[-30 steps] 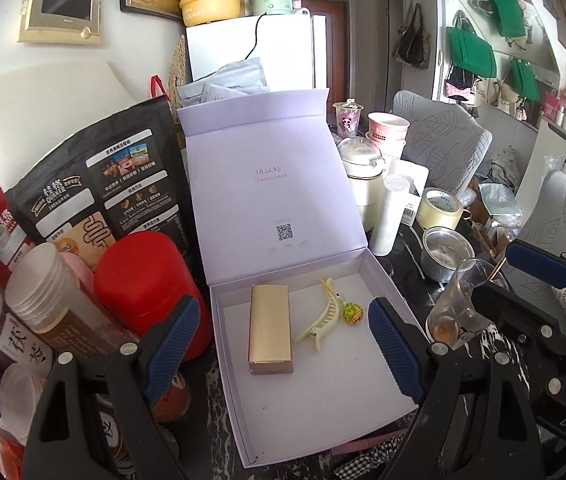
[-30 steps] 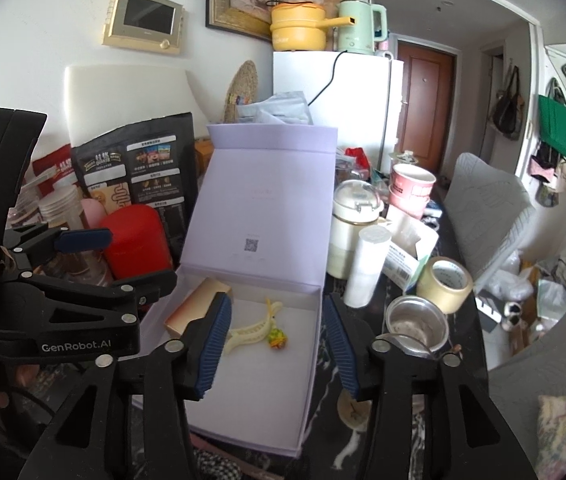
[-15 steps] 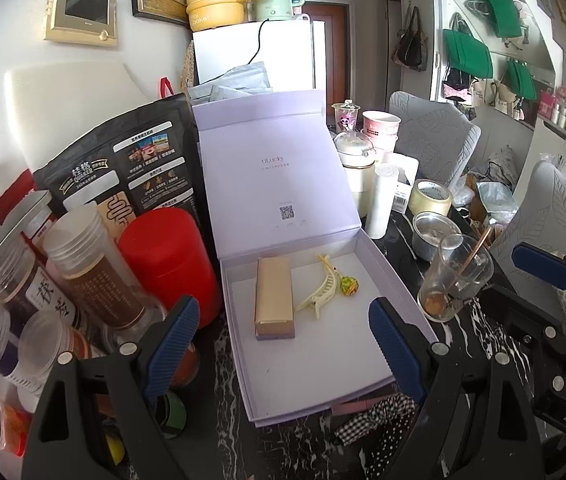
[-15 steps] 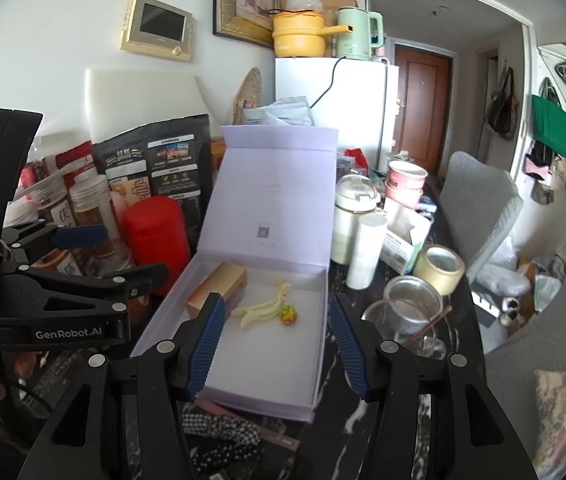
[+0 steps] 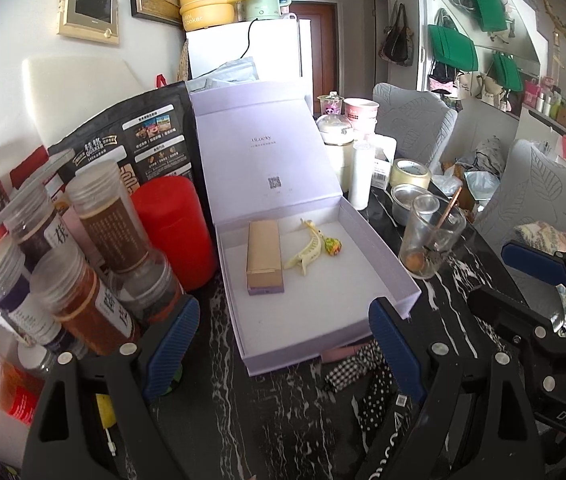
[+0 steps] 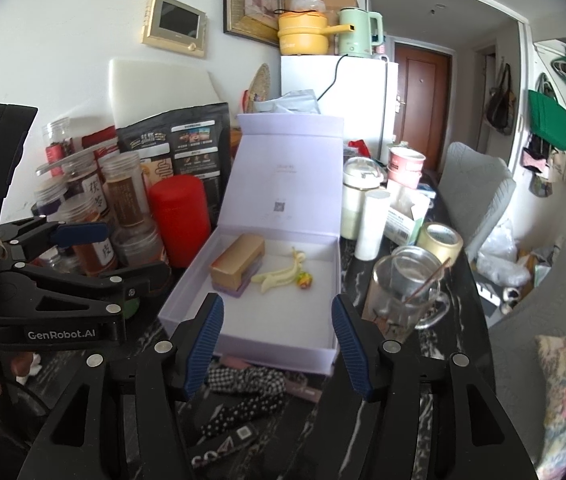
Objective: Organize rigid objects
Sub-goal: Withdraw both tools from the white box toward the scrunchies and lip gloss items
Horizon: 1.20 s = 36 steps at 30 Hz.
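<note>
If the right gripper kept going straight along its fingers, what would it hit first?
Probably the near wall of the open lavender box, which lies directly ahead of the open right gripper; if it clears that, the hair clip inside. Depth is uncertain.

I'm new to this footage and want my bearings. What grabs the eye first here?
The open lilac box in the middle of the dark marble table, holding a gold case and a yellow hair clip beside it. Left of it stands a bright red canister; both the left claw and right claw hover open, empty.
</note>
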Each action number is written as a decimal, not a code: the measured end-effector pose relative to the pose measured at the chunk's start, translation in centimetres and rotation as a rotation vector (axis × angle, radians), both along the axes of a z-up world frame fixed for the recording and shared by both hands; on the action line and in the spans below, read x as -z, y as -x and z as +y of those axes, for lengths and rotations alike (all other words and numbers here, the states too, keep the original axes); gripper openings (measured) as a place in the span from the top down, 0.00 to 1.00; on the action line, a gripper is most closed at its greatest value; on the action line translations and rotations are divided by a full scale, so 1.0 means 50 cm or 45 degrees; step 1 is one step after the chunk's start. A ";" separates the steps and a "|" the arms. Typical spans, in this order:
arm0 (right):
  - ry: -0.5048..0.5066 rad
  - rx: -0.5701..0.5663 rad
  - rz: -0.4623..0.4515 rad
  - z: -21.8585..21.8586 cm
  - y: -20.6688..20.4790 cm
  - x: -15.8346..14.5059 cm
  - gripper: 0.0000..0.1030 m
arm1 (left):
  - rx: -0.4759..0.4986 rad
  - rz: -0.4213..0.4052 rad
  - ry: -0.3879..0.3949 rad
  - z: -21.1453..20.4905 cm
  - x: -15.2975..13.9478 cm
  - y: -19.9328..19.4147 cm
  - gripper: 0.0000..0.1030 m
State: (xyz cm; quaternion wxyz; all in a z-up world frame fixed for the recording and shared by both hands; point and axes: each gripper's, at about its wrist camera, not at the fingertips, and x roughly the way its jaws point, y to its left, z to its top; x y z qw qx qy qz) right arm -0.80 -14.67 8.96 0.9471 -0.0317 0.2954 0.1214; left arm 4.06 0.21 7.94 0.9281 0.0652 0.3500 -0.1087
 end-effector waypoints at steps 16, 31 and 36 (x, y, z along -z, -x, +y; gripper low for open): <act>-0.029 -0.054 0.072 0.027 0.091 0.074 0.42 | 0.047 0.085 0.023 0.022 0.084 0.090 0.15; -0.015 -0.003 0.210 0.040 0.104 0.169 0.42 | 0.033 0.210 0.052 0.060 0.184 0.116 0.15; 0.011 0.030 0.233 0.029 0.111 0.194 0.42 | 0.056 0.219 0.067 0.056 0.202 0.125 0.15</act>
